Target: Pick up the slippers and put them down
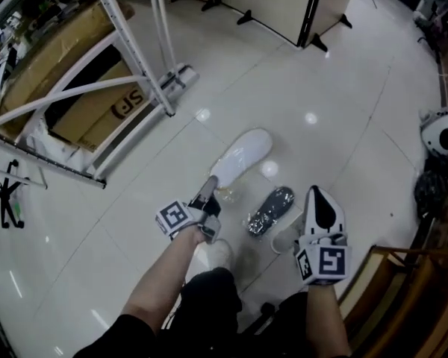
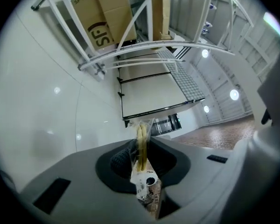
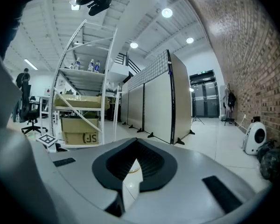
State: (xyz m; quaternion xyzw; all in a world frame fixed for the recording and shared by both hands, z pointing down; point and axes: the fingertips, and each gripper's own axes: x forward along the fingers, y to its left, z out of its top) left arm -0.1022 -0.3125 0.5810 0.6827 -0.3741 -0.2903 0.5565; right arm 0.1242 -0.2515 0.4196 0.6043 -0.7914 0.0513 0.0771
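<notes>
Left fingers pinch slipper bag; right fingers closed, empty; box reads SF.

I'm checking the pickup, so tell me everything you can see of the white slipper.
The white slipper is long and flat, with a rounded toe at its far end, and looks wrapped in a clear bag. Its near end meets the left gripper, whose jaws are shut on the bag's edge, which bears a small label. Whether it hangs or rests on the glossy floor I cannot tell. The dark slipper lies apart, to its right.
</notes>
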